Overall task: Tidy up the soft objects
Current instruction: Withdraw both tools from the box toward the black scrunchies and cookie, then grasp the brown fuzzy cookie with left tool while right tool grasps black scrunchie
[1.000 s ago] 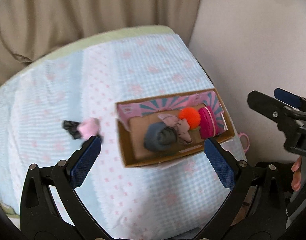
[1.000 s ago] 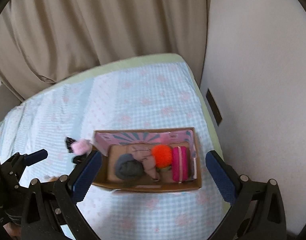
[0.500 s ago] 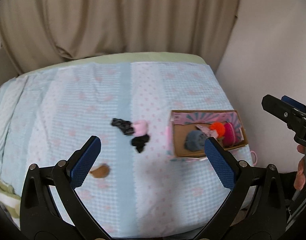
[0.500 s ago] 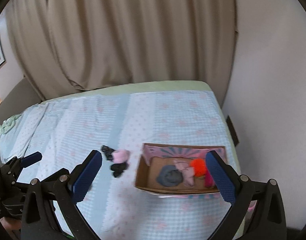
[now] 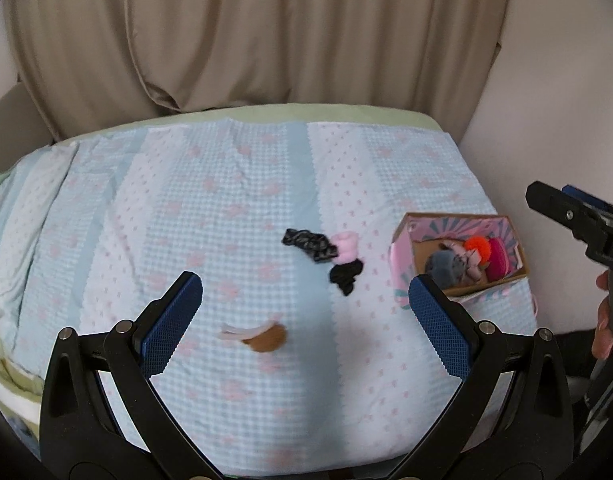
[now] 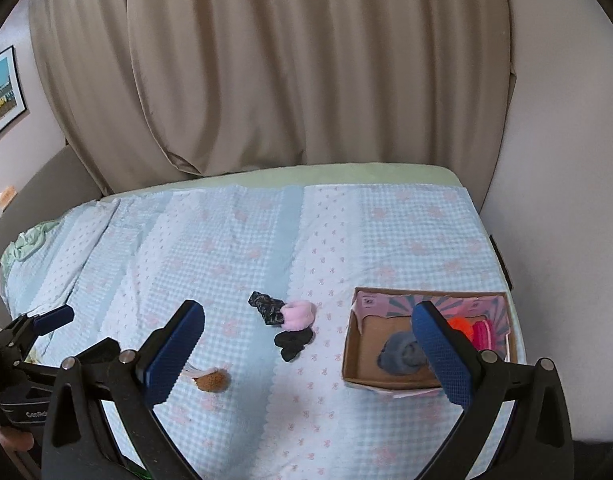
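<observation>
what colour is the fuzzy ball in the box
Bright orange ball, inside the cardboard box; the left wrist view shows it best.

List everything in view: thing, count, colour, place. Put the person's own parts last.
cardboard box: 1, brown with pink lining, right side of the bed
grey soft item: 1, in the box
orange pom-pom: 1, in the box
magenta item: 1, in the box beside the pom-pom
pale pink fabric piece: 1, in the box
pink soft item: 1, mid-bed
black soft items: 2, either side of the pink one
brown puff: 1, near bed edge
bedspread: 1, light blue and white
curtain: beige, behind the bed
framed picture: 1, left wall
left tongs: blue pads, open, empty
right tongs: blue pads, open, empty
hand: right edge of left view
</observation>
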Tool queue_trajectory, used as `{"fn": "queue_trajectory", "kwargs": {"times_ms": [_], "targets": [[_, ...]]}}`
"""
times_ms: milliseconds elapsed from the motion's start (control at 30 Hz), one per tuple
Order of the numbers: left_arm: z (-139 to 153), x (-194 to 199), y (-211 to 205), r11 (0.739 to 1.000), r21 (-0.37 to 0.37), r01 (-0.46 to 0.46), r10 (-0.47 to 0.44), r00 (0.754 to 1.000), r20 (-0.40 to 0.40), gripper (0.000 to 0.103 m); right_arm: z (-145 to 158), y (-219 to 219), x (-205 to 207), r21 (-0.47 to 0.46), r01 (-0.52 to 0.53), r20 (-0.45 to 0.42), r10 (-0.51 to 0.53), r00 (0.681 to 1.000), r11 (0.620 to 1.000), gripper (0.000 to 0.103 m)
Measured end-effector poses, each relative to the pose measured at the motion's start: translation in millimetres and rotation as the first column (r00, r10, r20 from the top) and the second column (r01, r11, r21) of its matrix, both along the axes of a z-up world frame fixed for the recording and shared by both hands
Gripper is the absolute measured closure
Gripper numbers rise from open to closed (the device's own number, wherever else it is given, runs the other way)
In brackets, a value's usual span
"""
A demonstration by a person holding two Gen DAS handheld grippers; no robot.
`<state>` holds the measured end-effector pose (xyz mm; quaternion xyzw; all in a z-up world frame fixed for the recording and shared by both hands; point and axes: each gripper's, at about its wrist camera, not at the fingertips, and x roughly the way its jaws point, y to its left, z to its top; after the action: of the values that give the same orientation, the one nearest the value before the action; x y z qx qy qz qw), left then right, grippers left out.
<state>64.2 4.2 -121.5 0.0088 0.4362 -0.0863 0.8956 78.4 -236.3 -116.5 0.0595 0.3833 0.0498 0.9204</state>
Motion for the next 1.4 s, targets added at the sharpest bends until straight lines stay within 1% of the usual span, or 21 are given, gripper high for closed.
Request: {"fn": "queue_trajectory", "kwargs": {"times_ms": [100, 167, 267, 300, 400, 533, 567, 600, 633, 700, 767, 800, 833, 933, 1000, 1100, 1200, 1267, 1300, 1333, 1400], "targets": [[-14.5, 4.7, 21.3, 1.000, 0.013, 0.028, -0.027, 1.000, -0.011, 0.000, -10.8, 16.2, 4.4, -0.013, 0.007, -0.014, -0.007, 1.000, 1.000, 0.000], [-30.2, 9.4, 33.8, 0.998, 0.029, 0.053, -0.052, 0.998, -0.029, 0.000, -22.4, 26.9, 7.9, -0.015, 0.017, -0.022, -0.018, 1.000, 1.000, 0.000], [-62.3, 16.0, 49.4, 0.993, 0.041, 0.115, -0.113, 0.992, -0.060, 0.000, -41.3, 40.0, 13.3, -0.010, 0.031, -0.036, -0.031, 0.999, 0.999, 0.000], [-71.0, 18.7, 51.1, 0.990, 0.044, 0.132, -0.128, 0.989, -0.070, 0.000, -52.8, 46.0, 16.0, -0.009, 0.036, -0.043, -0.036, 0.998, 0.999, 0.000], [-111.4, 27.5, 58.0, 0.978, 0.065, 0.196, -0.188, 0.975, -0.118, 0.000, -78.5, 58.1, 21.1, -0.016, 0.045, -0.057, -0.046, 0.997, 0.999, 0.000], [-169.2, 35.3, 68.2, 0.960, 0.072, 0.269, -0.254, 0.953, -0.166, 0.000, -122.9, 75.1, 30.6, -0.024, 0.046, -0.083, -0.048, 0.995, 0.999, 0.000], [-187.2, 37.6, 70.3, 0.954, 0.075, 0.291, -0.274, 0.945, -0.178, 0.000, -138.0, 80.7, 33.5, -0.027, 0.041, -0.086, -0.044, 0.995, 0.999, 0.000], [-197.7, 39.0, 70.9, 0.950, 0.080, 0.303, -0.284, 0.940, -0.187, 0.001, -144.4, 83.9, 34.4, -0.032, 0.038, -0.087, -0.041, 0.995, 0.999, 0.000], [-212.7, 41.4, 71.1, 0.944, 0.089, 0.319, -0.296, 0.934, -0.200, 0.001, -159.1, 90.1, 37.9, -0.047, 0.034, -0.092, -0.038, 0.995, 0.998, 0.000], [-239.6, 44.6, 71.1, 0.933, 0.097, 0.348, -0.322, 0.923, -0.212, 0.001, -178.0, 95.7, 43.2, -0.055, 0.032, -0.101, -0.038, 0.994, 0.998, 0.000], [-261.3, 47.2, 69.6, 0.921, 0.106, 0.374, -0.346, 0.913, -0.215, 0.001, -205.3, 99.6, 51.7, -0.046, 0.035, -0.119, -0.041, 0.992, 0.998, 0.000], [-270.3, 48.6, 67.7, 0.915, 0.114, 0.386, -0.356, 0.909, -0.216, 0.001, -212.2, 100.4, 54.2, -0.045, 0.037, -0.125, -0.042, 0.991, 0.998, 0.000], [-276.8, 49.6, 66.5, 0.911, 0.121, 0.394, -0.363, 0.906, -0.216, 0.001, -226.5, 102.1, 59.3, -0.046, 0.039, -0.135, -0.045, 0.990, 0.998, 0.000], [-300.3, 53.3, 61.0, 0.896, 0.142, 0.420, -0.388, 0.898, -0.209, 0.002, -252.4, 104.6, 70.5, -0.056, 0.043, -0.141, -0.050, 0.989, 0.998, 0.000], [-308.7, 55.4, 59.6, 0.891, 0.145, 0.430, -0.399, 0.895, -0.202, 0.003, -264.8, 105.2, 77.0, -0.063, 0.042, -0.143, -0.051, 0.988, 0.997, 0.000], [-324.7, 60.0, 58.3, 0.883, 0.146, 0.446, -0.414, 0.887, -0.203, 0.008, -284.0, 104.7, 90.8, -0.075, 0.042, -0.144, -0.053, 0.988, 0.996, 0.000], [-340.2, 62.9, 57.0, 0.876, 0.146, 0.459, -0.424, 0.879, -0.217, 0.009, -302.7, 103.4, 104.8, -0.086, 0.044, -0.146, -0.056, 0.988, 0.995, 0.002], [-347.3, 63.5, 57.2, 0.872, 0.146, 0.467, -0.432, 0.874, -0.221, 0.017, -313.4, 102.3, 113.9, -0.089, 0.042, -0.162, -0.056, 0.985, 0.995, 0.009], [-349.6, 64.0, 57.2, 0.870, 0.147, 0.472, -0.436, 0.873, -0.220, 0.025, -317.1, 101.7, 116.0, -0.090, 0.041, -0.166, -0.056, 0.984, 0.995, 0.010], [-351.9, 64.7, 56.7, 0.866, 0.148, 0.477, -0.441, 0.870, -0.221, 0.030, -321.9, 100.8, 119.4, -0.092, 0.042, -0.171, -0.057, 0.984, 0.995, 0.011], [-356.8, 66.2, 55.3, 0.859, 0.144, 0.492, -0.453, 0.860, -0.235, 0.036, -329.8, 99.6, 125.2, -0.098, 0.044, -0.179, -0.061, 0.982, 0.994, 0.012]]}}
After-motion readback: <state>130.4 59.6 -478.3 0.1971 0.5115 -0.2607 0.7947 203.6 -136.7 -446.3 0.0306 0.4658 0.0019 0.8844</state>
